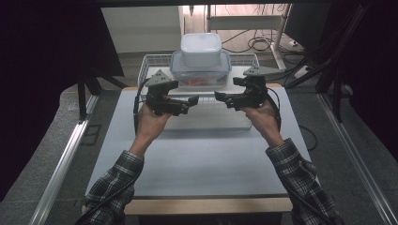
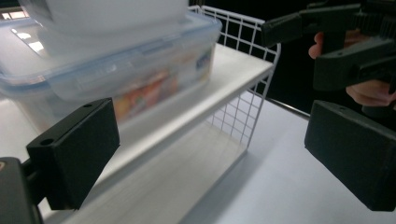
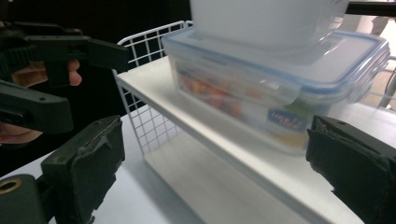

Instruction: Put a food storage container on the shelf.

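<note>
A clear lidded box (image 1: 201,75) with colourful contents sits on the top shelf of a white wire rack (image 1: 149,63). A white tub (image 1: 201,48) is stacked on it. My left gripper (image 1: 190,102) and right gripper (image 1: 222,99) point at each other in front of the rack, both open with nothing between the jaws. In the left gripper view my left gripper (image 2: 212,158) frames the shelf edge (image 2: 229,77) below the clear box (image 2: 116,70), with the right gripper (image 2: 336,42) beyond. In the right gripper view my right gripper (image 3: 217,172) faces the clear box (image 3: 261,84).
The rack stands at the far edge of the pale table (image 1: 197,159) and has a lower shelf (image 1: 206,119) under the loaded one. Cables lie on the floor behind the table (image 1: 256,43). Dark curtains hang at both sides.
</note>
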`<action>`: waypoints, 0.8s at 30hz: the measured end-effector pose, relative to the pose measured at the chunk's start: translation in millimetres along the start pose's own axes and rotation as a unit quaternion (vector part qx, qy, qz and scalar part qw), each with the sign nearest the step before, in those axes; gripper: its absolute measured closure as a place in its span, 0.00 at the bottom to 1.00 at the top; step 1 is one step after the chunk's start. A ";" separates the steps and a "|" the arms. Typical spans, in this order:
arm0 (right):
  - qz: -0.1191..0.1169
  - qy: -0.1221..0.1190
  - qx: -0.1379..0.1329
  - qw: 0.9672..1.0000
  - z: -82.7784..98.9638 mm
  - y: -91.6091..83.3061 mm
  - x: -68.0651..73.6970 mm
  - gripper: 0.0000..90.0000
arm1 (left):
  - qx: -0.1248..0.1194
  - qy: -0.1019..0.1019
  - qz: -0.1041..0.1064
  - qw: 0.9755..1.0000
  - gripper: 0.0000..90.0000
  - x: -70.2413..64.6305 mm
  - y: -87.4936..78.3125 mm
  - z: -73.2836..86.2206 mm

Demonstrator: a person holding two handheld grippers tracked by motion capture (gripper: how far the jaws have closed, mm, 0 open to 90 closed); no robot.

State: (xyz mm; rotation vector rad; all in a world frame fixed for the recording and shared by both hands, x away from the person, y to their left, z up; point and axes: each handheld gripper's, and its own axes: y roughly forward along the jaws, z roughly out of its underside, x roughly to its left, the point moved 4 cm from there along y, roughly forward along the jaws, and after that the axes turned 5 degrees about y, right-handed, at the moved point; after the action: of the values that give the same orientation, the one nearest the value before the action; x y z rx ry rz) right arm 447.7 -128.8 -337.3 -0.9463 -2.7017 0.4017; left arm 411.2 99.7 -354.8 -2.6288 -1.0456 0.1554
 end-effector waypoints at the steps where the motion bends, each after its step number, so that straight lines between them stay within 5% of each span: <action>1: -0.002 -0.001 0.000 1.000 2.6 -0.7 1.3 0.05 | 0.001 0.003 0.000 1.000 0.03 -1.9 -0.6 3.5; 18: -0.019 -0.010 0.019 1.000 45.9 -6.9 17.3 0.04 | 0.018 0.038 0.000 0.999 0.03 -29.6 -5.1 54.2; 24: -0.024 -0.017 0.027 0.999 64.3 -5.6 18.6 0.03 | 0.022 0.035 0.004 0.999 0.03 -38.2 -6.1 70.4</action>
State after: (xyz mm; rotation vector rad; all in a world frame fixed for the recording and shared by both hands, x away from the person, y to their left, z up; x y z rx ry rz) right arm 409.8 -132.3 -392.6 -0.8664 -2.7224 0.4835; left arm 364.5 94.7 -420.0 -2.5796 -0.9980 0.0865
